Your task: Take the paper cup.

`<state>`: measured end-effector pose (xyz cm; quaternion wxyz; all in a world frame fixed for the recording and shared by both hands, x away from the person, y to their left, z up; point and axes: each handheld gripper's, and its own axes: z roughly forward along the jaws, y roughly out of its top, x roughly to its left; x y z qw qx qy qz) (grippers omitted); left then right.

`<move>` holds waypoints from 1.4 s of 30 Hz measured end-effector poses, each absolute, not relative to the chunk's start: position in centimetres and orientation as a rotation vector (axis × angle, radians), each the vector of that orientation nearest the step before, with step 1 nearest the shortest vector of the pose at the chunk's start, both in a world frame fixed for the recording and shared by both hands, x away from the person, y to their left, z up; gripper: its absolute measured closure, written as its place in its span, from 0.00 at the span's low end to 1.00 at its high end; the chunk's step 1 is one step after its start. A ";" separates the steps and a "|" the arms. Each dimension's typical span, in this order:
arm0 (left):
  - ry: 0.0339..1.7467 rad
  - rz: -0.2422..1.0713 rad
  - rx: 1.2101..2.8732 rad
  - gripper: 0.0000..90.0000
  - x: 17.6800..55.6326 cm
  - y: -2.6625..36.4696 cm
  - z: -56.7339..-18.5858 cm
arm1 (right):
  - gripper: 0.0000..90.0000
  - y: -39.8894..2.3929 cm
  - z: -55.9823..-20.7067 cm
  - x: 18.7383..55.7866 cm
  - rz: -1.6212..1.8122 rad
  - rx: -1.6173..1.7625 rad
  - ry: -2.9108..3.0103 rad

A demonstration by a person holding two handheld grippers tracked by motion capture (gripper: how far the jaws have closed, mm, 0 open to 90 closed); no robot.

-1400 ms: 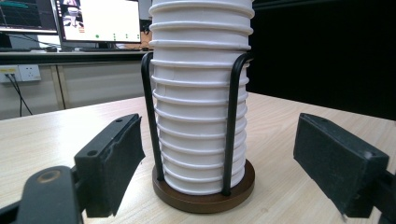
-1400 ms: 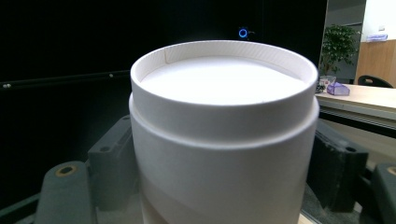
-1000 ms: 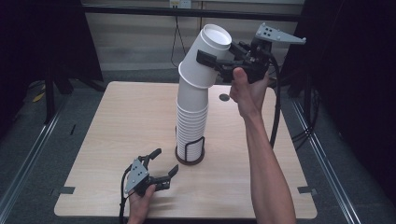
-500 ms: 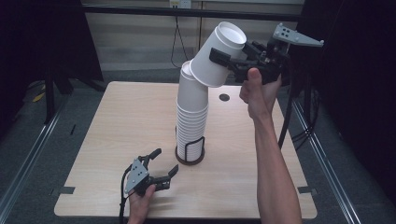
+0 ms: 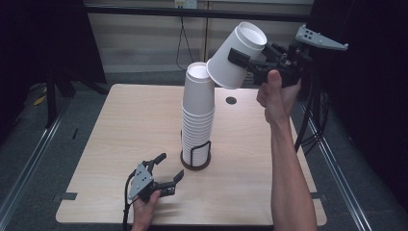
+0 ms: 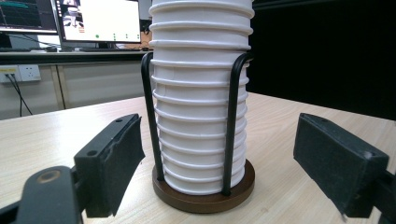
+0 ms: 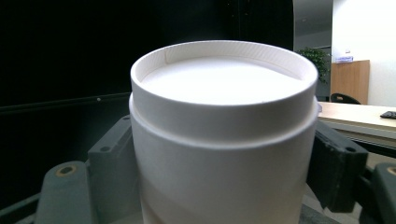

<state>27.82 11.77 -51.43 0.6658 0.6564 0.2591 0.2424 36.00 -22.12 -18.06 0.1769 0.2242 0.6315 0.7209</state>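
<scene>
Light wood table [image 5: 120, 125]: round cup holder [image 5: 196, 159] with cup stack [image 5: 197, 115] near centre; left gripper [image 5: 161, 171] resting near front edge.

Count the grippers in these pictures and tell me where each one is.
2. The left gripper rests low on the table, fingers open toward the cup stack. The right gripper is raised beside the stack's top, clamping a lifted cup.

Black tools [image 5: 161, 169], grey plates, bare forearms
</scene>
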 end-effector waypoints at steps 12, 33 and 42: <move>0.581 0.545 1.488 0.17 27.9 11.8 -51.4 | 0.24 -24.1 -18.2 35.4 2.001 0.664 1.772; 0.598 0.537 1.477 0.17 27.7 11.7 -51.4 | 0.24 -25.9 -21.8 34.6 1.962 0.737 1.783; 0.607 0.519 1.478 0.17 27.6 11.8 -51.4 | 0.24 -26.3 -24.2 34.0 1.935 0.780 1.811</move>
